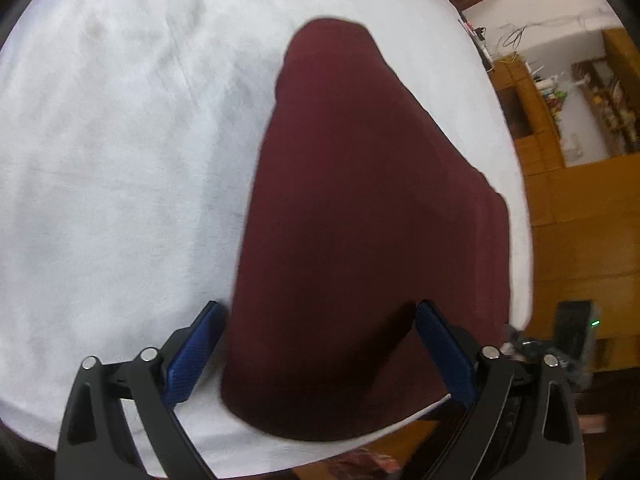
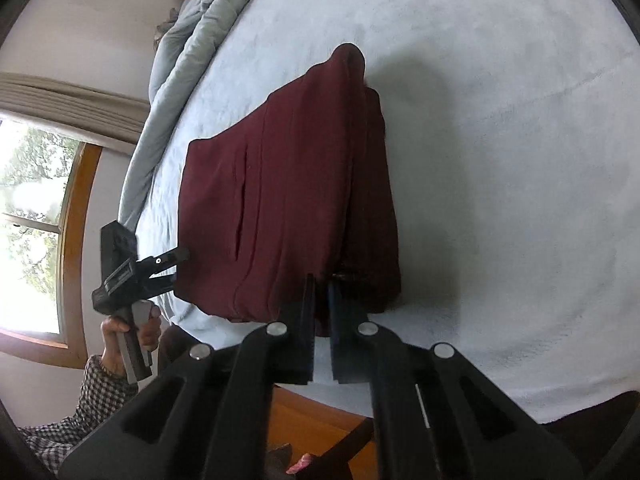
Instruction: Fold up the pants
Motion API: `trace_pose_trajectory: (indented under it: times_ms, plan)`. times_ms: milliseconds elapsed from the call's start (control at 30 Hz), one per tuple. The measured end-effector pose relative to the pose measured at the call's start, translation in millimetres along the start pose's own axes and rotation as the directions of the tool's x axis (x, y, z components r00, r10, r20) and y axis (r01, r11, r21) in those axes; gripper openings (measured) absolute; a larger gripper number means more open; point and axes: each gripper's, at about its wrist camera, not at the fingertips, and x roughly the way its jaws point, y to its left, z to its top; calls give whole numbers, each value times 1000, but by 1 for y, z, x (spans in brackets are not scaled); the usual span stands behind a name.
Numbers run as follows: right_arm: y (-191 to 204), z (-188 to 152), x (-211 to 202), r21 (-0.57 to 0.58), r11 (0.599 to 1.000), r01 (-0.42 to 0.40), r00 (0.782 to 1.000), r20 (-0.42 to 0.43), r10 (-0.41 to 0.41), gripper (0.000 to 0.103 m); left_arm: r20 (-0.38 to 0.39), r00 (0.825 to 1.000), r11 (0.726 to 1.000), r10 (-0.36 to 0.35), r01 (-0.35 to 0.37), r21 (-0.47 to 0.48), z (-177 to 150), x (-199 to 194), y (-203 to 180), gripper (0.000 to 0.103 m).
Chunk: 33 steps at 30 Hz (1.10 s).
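Lying folded on the white bed sheet [image 2: 500, 160], near the bed's front edge: dark red pants [image 2: 288, 200], layered lengthwise, a pocket slit showing along the left panel in the right wrist view. Narrowing toward a rounded far end in both views, with that far tip humping up slightly off the sheet.

Standing with fingers wide apart: left gripper [image 1: 316, 354], its blue pads [image 1: 194, 354] straddling the near end of the pants [image 1: 360, 220], one pad out over bare sheet [image 1: 100, 160] at the left, the other over the cloth at the right. Hovering rather than pressing, possibly — contact being hard to judge through the motion blur. Appearing again at the left of the right wrist view [image 2: 176, 266], held by a hand [image 2: 128, 332] in a checked sleeve [image 2: 96, 392], pointing at the pants' left edge.

Closing tight at the near hem: right gripper [image 2: 322, 280], fingers drawn together with only a narrow slit between them. Hiding the fingertips: dark folds of cloth, so a pinch on the fabric not being clearly visible.

Bunching along the far left side of the bed: a grey quilt [image 2: 192, 40], partly cut off by the lens rim. Blurring at the frame edges: a wood-framed window [image 2: 40, 220] and wooden shelving [image 1: 568, 120], its small items too smeared to name.
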Motion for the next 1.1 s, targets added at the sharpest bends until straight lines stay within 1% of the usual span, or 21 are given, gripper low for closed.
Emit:
trace_pose_trajectory:
  times_ms: [33,100,167,200,233,267,333,400,500,567,600,633,667,700,767,800,833,867,967,1033,1100]
  plan:
    - [0,-1,0,3,1000,-3,1000,0,3,5,-11,1000,1000,-9,9,-6,-2,-1,1,80]
    - [-4,-2,-3,12,1000,-14,1000,1,14,5,-13,1000,1000,3,-3,13,-2,0,-3,71]
    - [-3,-2,-5,15,999,-31,1000,5,31,5,3,1000,999,3,-3,45,-4,-6,-9,49]
    - [-3,-1,-7,18,999,-39,999,7,39,5,15,1000,999,4,-4,54,-5,-10,-12,44]
    - [-2,-1,-9,23,999,-48,999,9,48,5,32,999,998,7,-9,63,-8,-16,-15,34]
    - [1,1,-7,24,998,-52,999,10,52,5,51,999,997,1,-5,72,-11,-25,-19,29]
    - [4,0,-7,15,999,-37,999,7,37,5,71,997,997,-11,6,83,-18,-33,-20,26]
    - [5,0,2,0,1000,-2,1000,-17,2,6,56,998,997,-2,-2,75,-20,-24,-7,26]
    - [3,-1,14,5,1000,5,999,-33,-5,5,50,999,998,18,-21,60,-19,-12,14,32]
    - [7,0,12,-16,1000,23,999,-25,-23,5,67,997,995,32,-38,88,-20,-17,9,39]
    - [9,0,11,-28,999,33,999,-24,-34,6,79,995,992,59,-67,109,-22,-19,1,44]
    - [13,2,10,-41,998,43,999,-23,-44,7,96,990,985,103,-115,126,-23,-23,-4,56]
    - [17,3,9,-57,997,49,999,-22,-50,10,112,982,976,153,-168,139,-23,-26,-9,63]
    - [22,4,6,-72,996,59,998,-19,-60,11,139,967,959,212,-233,160,-25,-31,-18,64]
    - [33,3,1,-109,990,94,995,2,-95,21,164,963,953,216,-244,181,-27,-39,-27,73]
    - [40,4,-3,-124,985,119,993,17,-118,34,180,961,954,209,-241,179,-27,-46,-31,77]
    - [45,3,-7,-137,981,138,990,30,-135,42,183,960,955,210,-242,171,-27,-50,-33,86]
    - [50,3,-10,-154,978,138,990,36,-134,51,174,961,956,217,-245,161,-26,-52,-35,89]
    - [61,-3,-11,-185,973,140,990,25,-137,51,127,970,963,208,-226,147,-29,-46,-37,89]
    - [58,-8,-10,-174,971,166,986,21,-165,52,106,965,957,242,-255,137,-32,-38,-36,89]
    - [48,-12,-4,-131,976,172,985,8,-173,52,93,962,957,257,-266,115,-36,-31,-29,89]
